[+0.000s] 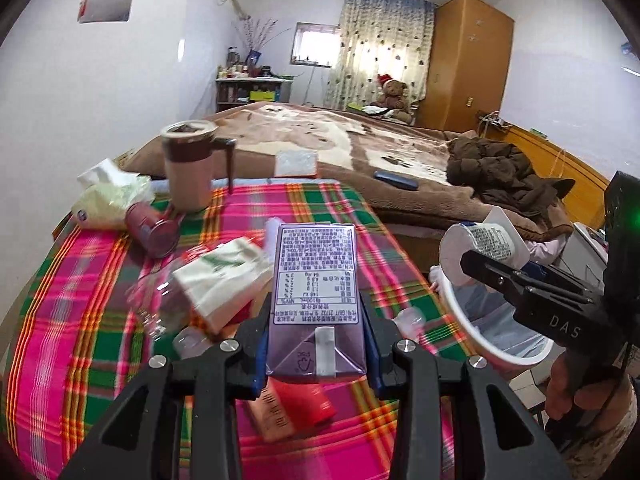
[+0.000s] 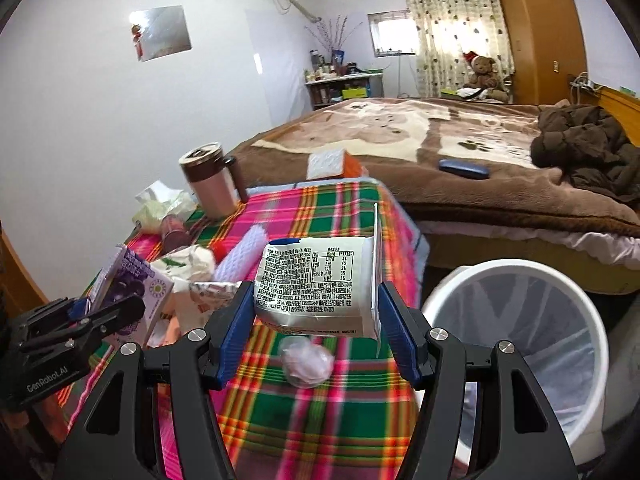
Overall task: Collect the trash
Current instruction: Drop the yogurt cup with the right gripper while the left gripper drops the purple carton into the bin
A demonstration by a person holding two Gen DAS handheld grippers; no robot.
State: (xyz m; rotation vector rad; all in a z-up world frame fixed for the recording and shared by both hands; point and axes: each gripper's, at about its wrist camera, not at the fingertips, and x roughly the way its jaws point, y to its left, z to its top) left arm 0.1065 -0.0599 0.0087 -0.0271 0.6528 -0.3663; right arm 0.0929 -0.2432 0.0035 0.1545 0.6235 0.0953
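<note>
Purple carton clamped in left gripper; right gripper clamps white pouch beside bin.

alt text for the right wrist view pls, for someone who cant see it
The right gripper holds a silver printed snack pouch above a plaid tablecloth, beside a white lined trash bin at right. At left, the left gripper holds a purple carton.

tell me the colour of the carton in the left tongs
Purple carton, clearest in the left wrist view.
</note>
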